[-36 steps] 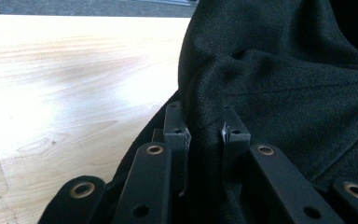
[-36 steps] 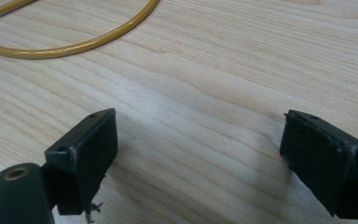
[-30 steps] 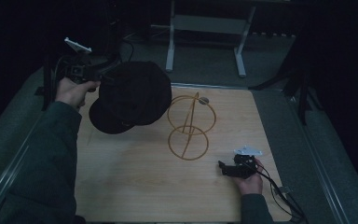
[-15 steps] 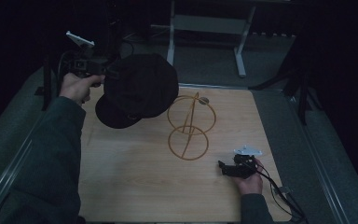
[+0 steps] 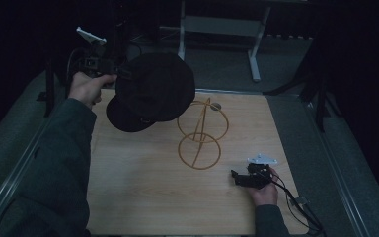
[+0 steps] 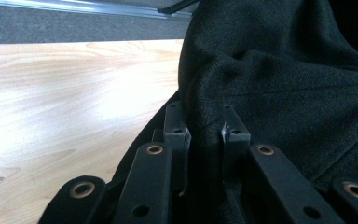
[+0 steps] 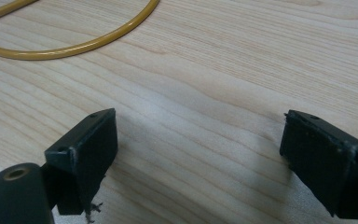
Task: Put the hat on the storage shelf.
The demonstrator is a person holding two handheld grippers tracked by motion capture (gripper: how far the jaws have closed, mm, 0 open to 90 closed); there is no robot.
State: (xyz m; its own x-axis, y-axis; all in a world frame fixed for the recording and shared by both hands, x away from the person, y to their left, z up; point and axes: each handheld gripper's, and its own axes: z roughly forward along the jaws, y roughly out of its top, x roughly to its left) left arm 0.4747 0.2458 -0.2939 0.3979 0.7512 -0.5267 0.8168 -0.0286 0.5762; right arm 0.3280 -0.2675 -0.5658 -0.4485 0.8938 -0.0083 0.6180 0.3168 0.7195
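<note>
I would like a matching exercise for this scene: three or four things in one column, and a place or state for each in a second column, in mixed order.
1. black cap
2. wire stand
3. left gripper
4. right gripper

a. open, low over bare wood
b. hanging above the table
c. shut on dark fabric
d. standing mid-table, golden

Pairs: 1-b, 2-d, 3-c, 4-a

btwn R gripper (image 7: 198,154) jaws: bare wood, free | ahead of R gripper: yellow wire stand (image 5: 199,136), near, rings upright + flat, blocks path | ahead of L gripper (image 6: 205,133): black hat (image 5: 150,91) hangs off its jaws, just beside stand top | left of L jaws: table (image 5: 143,197) free
</note>
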